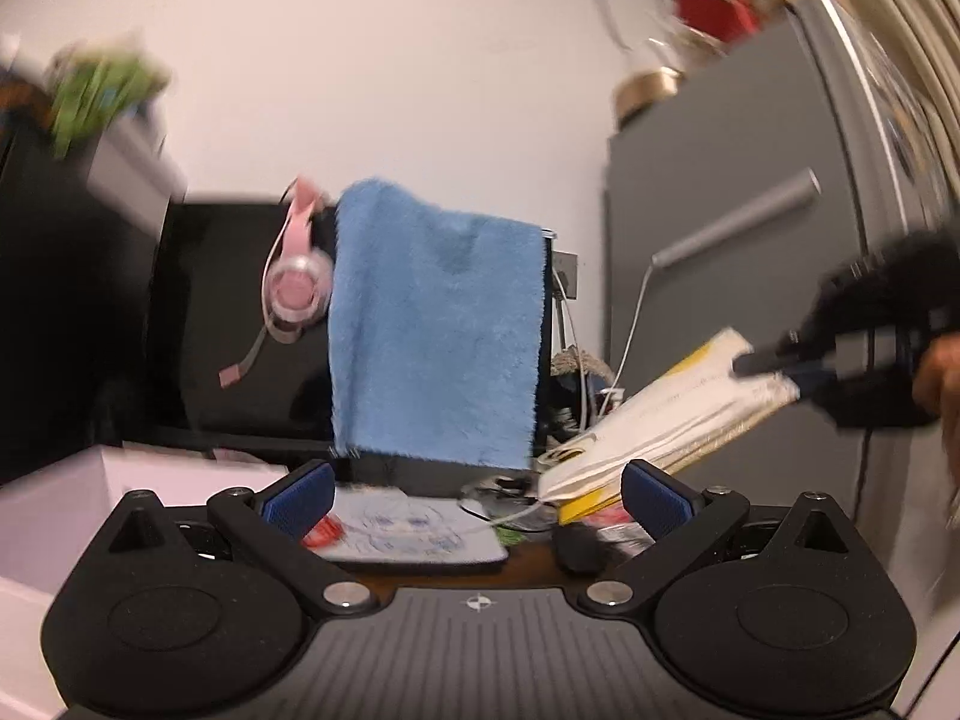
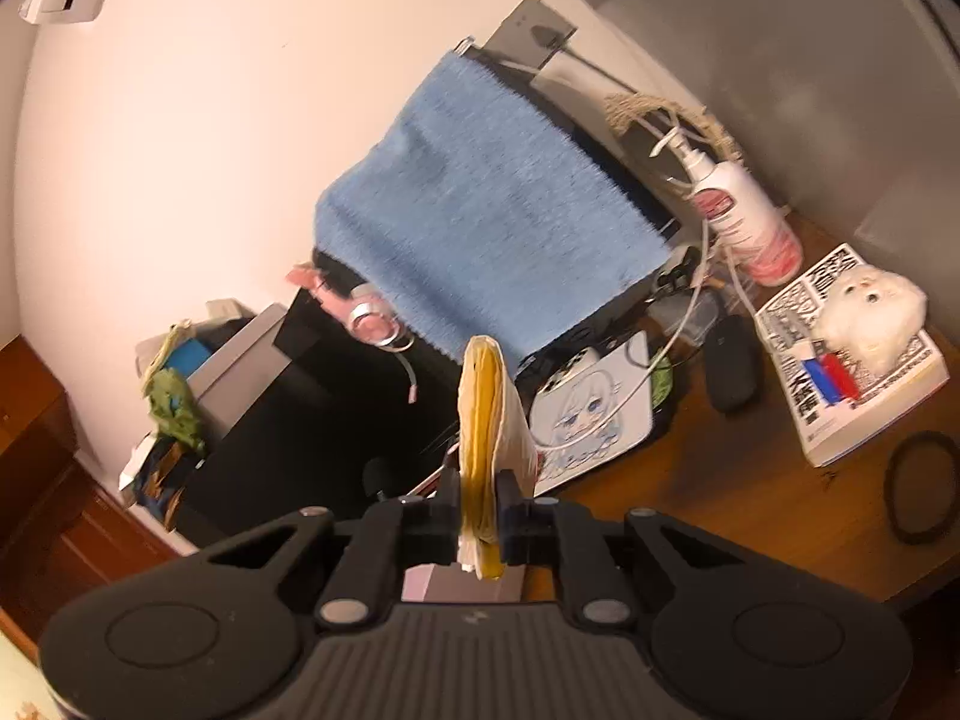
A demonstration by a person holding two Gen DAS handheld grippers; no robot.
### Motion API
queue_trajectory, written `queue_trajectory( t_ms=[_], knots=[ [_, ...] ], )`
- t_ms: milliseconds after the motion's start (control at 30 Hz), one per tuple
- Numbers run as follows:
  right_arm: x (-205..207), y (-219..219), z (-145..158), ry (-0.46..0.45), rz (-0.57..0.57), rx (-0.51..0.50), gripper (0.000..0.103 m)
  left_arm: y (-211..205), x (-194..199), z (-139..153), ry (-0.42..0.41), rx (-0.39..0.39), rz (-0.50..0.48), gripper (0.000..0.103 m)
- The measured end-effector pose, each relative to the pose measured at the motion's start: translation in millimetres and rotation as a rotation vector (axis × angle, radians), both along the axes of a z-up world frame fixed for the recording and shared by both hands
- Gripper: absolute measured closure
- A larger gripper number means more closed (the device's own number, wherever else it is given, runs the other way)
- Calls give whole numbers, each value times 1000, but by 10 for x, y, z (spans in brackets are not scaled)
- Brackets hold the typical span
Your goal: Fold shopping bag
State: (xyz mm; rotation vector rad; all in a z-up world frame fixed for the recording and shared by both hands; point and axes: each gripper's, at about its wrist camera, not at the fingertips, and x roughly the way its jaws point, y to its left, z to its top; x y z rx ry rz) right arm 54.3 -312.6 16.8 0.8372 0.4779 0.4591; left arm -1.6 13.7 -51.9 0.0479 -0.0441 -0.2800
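Observation:
The shopping bag (image 1: 666, 414) is cream and yellow, folded into a flat bundle, and hangs in the air at the right of the left wrist view. My right gripper (image 1: 774, 366) is shut on its upper end, with a hand behind it. In the right wrist view the folded bag (image 2: 483, 420) stands edge-on between the shut fingers of my right gripper (image 2: 480, 501). My left gripper (image 1: 477, 495) is open, its blue pads wide apart with nothing between them, just below and left of the bag's lower end.
A blue towel (image 1: 435, 324) drapes over a black monitor, with pink headphones (image 1: 297, 288) beside it. On the wooden desk (image 2: 720, 480) lie a printed mouse pad (image 2: 591, 414), a black mouse (image 2: 729, 369), a book (image 2: 852, 354) with a white plush, a lotion bottle (image 2: 744, 216) and cables. A grey fridge (image 1: 732, 240) stands right.

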Motion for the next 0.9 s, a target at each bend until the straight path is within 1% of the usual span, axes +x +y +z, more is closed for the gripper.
queue_trajectory(
  t_ms=[167,400,467,533,567,600,633,700,800,867,900],
  knots=[
    [40,4,-68,22,8,16,91,-397,-55,-205,-191,262,158,0],
    [87,143,-147,37,62,55,91,-713,-114,-339,-349,492,210,0],
    [89,199,-157,36,81,60,91,-801,-131,-375,-392,556,223,2],
    [78,263,-148,30,96,54,91,-889,-148,-411,-436,620,235,9],
    [73,296,-144,27,104,52,91,-933,-156,-429,-458,653,241,11],
    [68,328,-140,24,111,49,91,-958,-149,-445,-473,680,244,17],
    [63,360,-136,21,119,47,91,-978,-137,-460,-485,706,244,28],
    [53,424,-128,15,134,42,91,-999,-125,-463,-490,716,245,36],
    [37,521,-116,6,157,34,91,-1010,-117,-451,-474,696,226,36],
    [27,579,-109,0,170,30,91,-1024,-119,-462,-495,696,235,39],
    [22,597,-107,-2,175,30,91,-1036,-114,-466,-503,701,240,42]
  ],
)
